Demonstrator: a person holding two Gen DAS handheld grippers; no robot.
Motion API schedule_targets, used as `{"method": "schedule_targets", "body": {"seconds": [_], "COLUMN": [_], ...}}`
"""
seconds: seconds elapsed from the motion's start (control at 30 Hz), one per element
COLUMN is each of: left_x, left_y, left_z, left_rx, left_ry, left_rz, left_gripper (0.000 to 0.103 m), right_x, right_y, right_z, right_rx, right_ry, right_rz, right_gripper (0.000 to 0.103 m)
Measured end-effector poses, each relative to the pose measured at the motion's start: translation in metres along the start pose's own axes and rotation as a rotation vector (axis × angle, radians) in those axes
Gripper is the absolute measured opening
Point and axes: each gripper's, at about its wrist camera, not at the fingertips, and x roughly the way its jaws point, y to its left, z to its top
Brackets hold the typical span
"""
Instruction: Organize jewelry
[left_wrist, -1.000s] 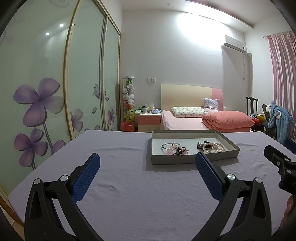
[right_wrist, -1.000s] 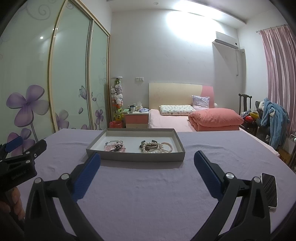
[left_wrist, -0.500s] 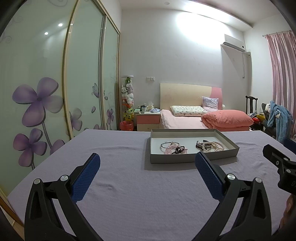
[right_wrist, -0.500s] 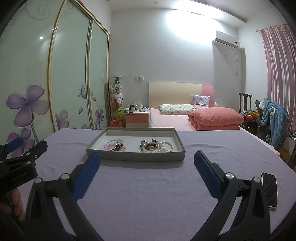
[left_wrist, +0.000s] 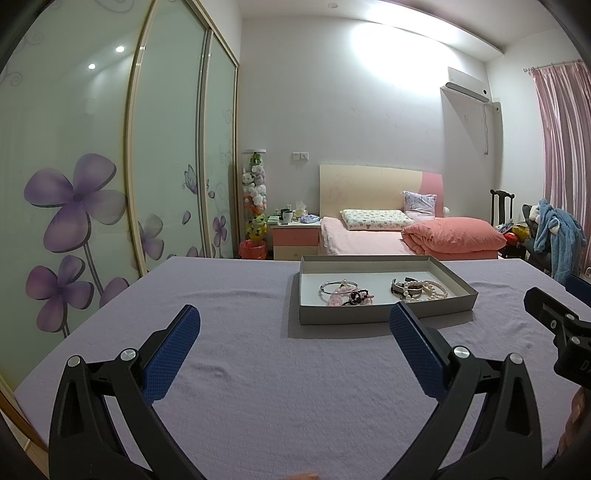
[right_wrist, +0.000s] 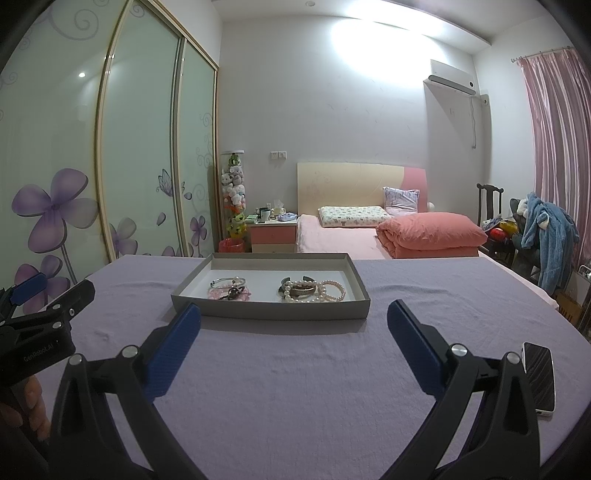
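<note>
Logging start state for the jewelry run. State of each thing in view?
left tongs: open, empty, above the cloth
right tongs: open, empty
gray tray: lidless, flat on the purple cloth
pearl bracelets: piled in the tray, right side
silver bangle: lying in the tray, left side
phone: screen dark, at the cloth's right edge

The left gripper (left_wrist: 294, 334) and the right gripper (right_wrist: 293, 328) both hover side by side with jaws spread wide and nothing between their blue pads (right_wrist: 176, 341), each held from below by a hand (right_wrist: 31, 402) glimpsed at the frame edge.
</note>
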Motion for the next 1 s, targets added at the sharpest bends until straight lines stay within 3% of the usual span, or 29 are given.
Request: {"method": "schedule_targets", "body": {"seconds": [1.0], "left_x": [0.0006], "left_y": [-0.0023], "left_z": [-0.0023], "left_rx": [0.001], "left_ry": [0.008], "left_rz": [-0.001], "left_gripper": [0.101], "right_x": [0.0005], "right_y": [-0.0004], "right_z": [-0.0014], "right_rx": [0.001], "right_ry": [0.004], "right_rz": [0.000], "right_gripper": [0.099]}}
